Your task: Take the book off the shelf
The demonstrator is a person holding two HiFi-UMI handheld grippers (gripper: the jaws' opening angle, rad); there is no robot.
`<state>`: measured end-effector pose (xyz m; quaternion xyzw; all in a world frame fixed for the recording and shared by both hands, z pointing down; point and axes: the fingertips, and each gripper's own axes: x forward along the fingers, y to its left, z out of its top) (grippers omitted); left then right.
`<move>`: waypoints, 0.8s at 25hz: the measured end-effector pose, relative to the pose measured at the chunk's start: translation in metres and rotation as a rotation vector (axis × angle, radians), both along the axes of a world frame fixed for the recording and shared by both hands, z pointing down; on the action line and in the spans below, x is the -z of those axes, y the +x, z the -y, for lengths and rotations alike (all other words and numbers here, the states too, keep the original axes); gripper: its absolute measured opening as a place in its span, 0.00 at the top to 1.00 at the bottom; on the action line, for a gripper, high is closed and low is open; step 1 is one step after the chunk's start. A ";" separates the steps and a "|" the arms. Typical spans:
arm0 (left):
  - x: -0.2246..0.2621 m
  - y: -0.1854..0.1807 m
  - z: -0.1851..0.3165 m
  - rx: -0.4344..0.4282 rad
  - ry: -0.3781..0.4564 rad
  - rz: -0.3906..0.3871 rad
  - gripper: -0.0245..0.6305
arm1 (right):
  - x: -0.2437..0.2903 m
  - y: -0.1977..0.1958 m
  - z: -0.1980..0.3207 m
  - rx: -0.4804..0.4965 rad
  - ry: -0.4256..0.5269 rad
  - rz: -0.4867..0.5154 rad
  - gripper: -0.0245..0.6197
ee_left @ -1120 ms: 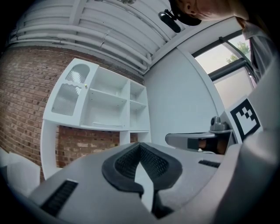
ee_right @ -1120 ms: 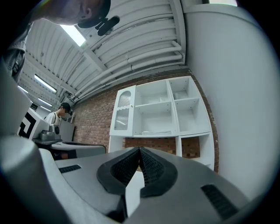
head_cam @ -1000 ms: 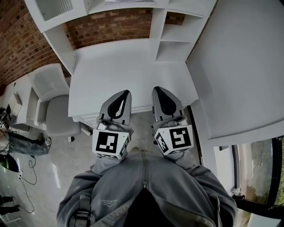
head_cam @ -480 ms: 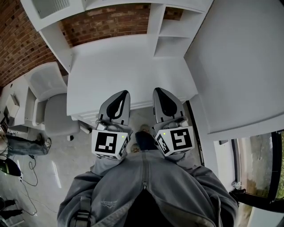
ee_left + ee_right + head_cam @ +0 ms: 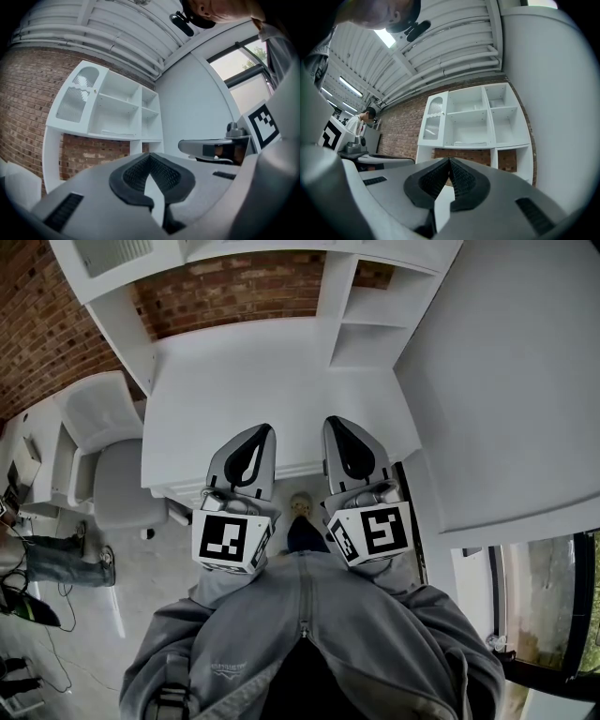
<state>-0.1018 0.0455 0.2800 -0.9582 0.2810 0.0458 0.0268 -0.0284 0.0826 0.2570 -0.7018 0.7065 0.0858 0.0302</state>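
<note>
A thin white book [image 5: 469,143] lies flat on the lower shelf of the white shelf unit [image 5: 474,117] above the desk; the left gripper view shows the book [image 5: 117,133] too. My left gripper [image 5: 261,432] and right gripper [image 5: 333,424] are held side by side at the desk's near edge, far below the shelf. Both are shut with nothing between their pads. The left gripper's tips [image 5: 149,157] and the right gripper's tips [image 5: 450,161] point up towards the shelf unit.
A white desk [image 5: 262,381] stands against a brick wall [image 5: 234,292] under the shelves. A white office chair [image 5: 112,474] is at its left. A broad white wall [image 5: 506,381] rises close on the right. Another person [image 5: 361,123] is far off on the left.
Both grippers keep their pose and stay shut. The view has shifted a little, and my shoe now shows on the floor between the grippers.
</note>
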 end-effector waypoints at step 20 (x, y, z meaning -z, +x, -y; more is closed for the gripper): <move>-0.001 0.073 0.121 0.071 0.005 0.026 0.95 | -0.006 0.077 0.134 0.079 -0.003 0.019 0.92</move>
